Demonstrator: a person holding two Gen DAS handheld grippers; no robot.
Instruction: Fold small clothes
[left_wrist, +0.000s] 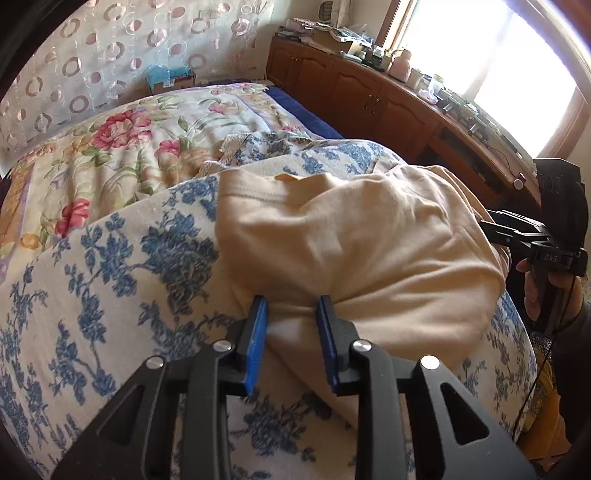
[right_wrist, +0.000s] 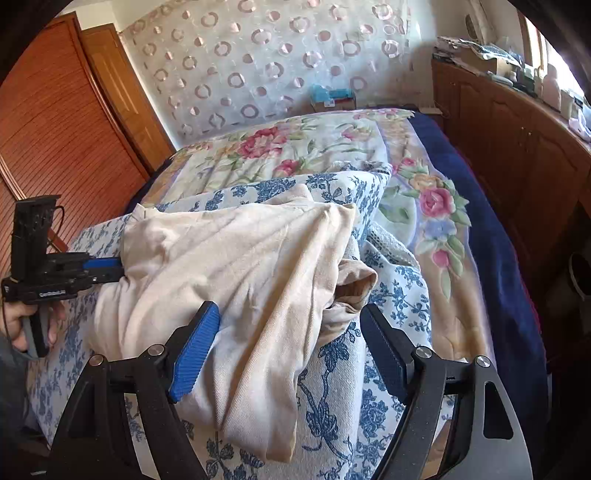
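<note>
A cream garment (left_wrist: 351, 236) lies crumpled on a blue-flowered white cloth (left_wrist: 110, 280) spread over the bed. My left gripper (left_wrist: 292, 314) is shut on a bunched edge of the garment, and creases fan out from its blue pads. From the right wrist view that gripper (right_wrist: 120, 267) meets the garment (right_wrist: 236, 266) at its left edge, with a hand on the handle. My right gripper (right_wrist: 289, 308) stands wide open, its jaws to either side of the garment's near part and a ribbed cuff (right_wrist: 356, 286), pads apart from the cloth. In the left wrist view the right gripper (left_wrist: 489, 225) sits at the garment's right edge.
A pink-flowered quilt (right_wrist: 295, 147) and a navy blanket (right_wrist: 491, 229) cover the bed beyond. Wooden cabinets (left_wrist: 351, 88) with a cluttered top run under a bright window on the right. A louvred wooden wardrobe (right_wrist: 55, 122) stands on the left. A ring-patterned curtain (right_wrist: 258, 66) hangs behind.
</note>
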